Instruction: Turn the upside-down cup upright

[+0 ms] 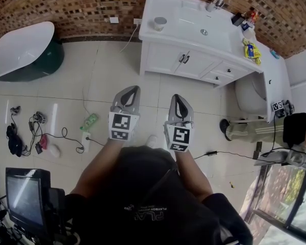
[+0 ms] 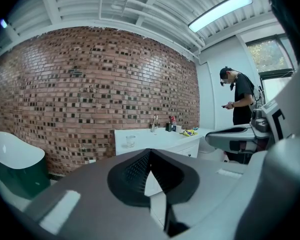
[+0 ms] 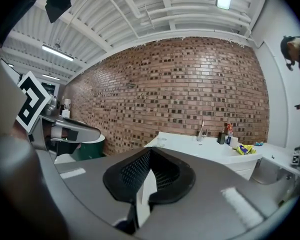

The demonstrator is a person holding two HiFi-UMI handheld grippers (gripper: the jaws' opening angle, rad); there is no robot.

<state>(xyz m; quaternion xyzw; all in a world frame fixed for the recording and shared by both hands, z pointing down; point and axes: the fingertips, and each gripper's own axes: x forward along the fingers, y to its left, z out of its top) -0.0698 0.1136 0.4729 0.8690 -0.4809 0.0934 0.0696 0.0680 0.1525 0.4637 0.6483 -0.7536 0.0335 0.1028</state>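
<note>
My left gripper [image 1: 131, 92] and right gripper [image 1: 178, 100] are both closed tight on nothing. The cup [image 1: 160, 23] stands at the left end of the counter [image 1: 155, 4], well ahead across the floor, roughly between the two; neither is clearly nearer.

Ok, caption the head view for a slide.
Left hand-held gripper and right hand-held gripper, both shut, face a vanity bearing a cup.

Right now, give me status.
Left claw shut, empty. Right claw shut, empty. Cup on white counter ahead, untouched. Floor cables lie left of path.
</note>
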